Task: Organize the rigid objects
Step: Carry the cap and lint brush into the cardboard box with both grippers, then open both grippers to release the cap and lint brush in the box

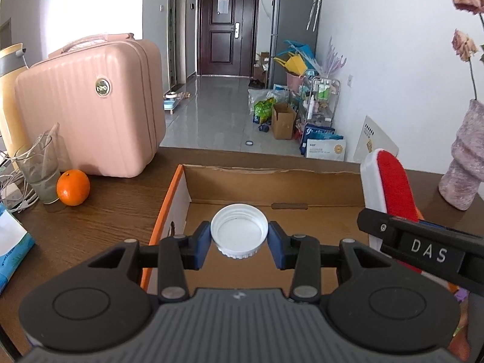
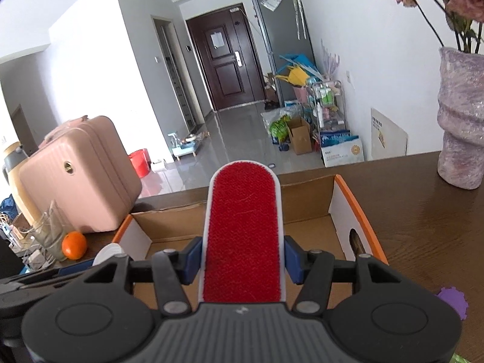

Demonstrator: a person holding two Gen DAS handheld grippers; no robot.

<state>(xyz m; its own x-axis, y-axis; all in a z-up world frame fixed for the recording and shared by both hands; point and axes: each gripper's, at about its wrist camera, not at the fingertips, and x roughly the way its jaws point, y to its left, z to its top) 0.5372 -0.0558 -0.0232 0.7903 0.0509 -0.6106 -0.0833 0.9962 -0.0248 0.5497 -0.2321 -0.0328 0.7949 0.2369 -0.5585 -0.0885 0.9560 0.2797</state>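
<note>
A: The left wrist view sits right behind the left gripper [image 1: 239,239], looking forward and downward over the cardboard box [image 1: 272,187] on the wooden table [image 1: 99,211], with the hallway door [image 1: 227,27] straight ahead.

B: And the right wrist view rides behind the right gripper [image 2: 242,257], just as close, tilted a bit, facing the same door [image 2: 225,57].

A: Both share the box [image 2: 305,208], the pink suitcase [image 1: 90,106], the orange [image 1: 73,187] and the vase [image 1: 466,157]. The left view even catches the right gripper's arm at its right edge.
</note>
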